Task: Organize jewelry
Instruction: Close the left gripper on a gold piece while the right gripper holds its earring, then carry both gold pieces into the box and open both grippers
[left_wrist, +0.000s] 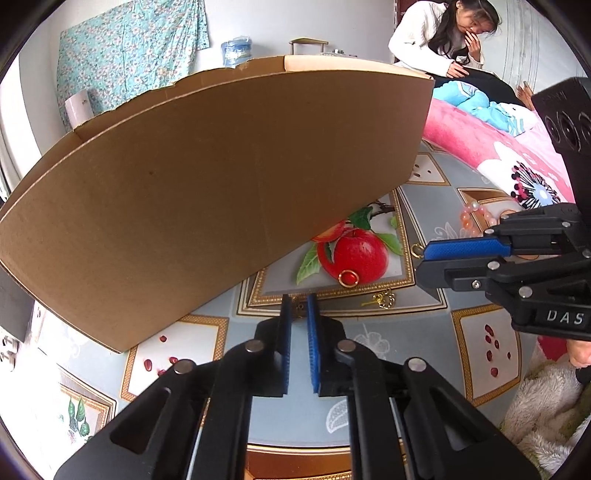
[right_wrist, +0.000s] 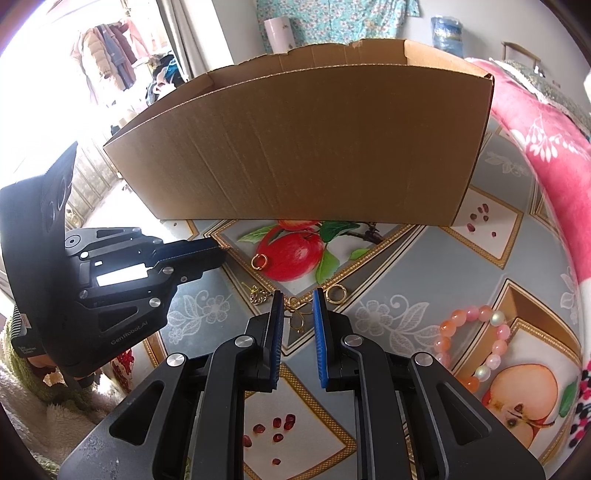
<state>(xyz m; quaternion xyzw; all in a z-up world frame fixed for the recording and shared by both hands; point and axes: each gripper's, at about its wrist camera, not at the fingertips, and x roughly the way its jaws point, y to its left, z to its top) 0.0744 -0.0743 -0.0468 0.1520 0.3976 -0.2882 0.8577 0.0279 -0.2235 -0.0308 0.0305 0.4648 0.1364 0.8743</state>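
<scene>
Your right hand-held gripper (right_wrist: 298, 295) is open, its blue pads set either side of a small gold wire earring (right_wrist: 297, 314) that lies on the counter (right_wrist: 388, 273) just between and below the tips. The pads are not touching it yet. Lower the tips until they brush the patterned cloth, then close slowly, because thin wire like this will likely slide out if you pinch high. Centre the loop between the pads first; from the right wrist view it sits slightly towards the left pad.

A gold ring (right_wrist: 337, 294) lies just right of the right fingertip, and a filigree charm (right_wrist: 259, 296) just to the left of the left one. Keep both outside the pinch so that you lift one piece only.

Your left hand-held gripper (left_wrist: 296, 301) stands with its pads only a narrow gap apart, and something small and gold seems to sit at the tips, but the view is too poor to say whether it is held. A red-stoned ring (left_wrist: 348, 277) lies just ahead of it.

The cardboard box (right_wrist: 295, 147) stands straight ahead of both, open at the top. The pink bead bracelet (right_wrist: 476, 343) waits to your right, well apart from the pinch.
</scene>
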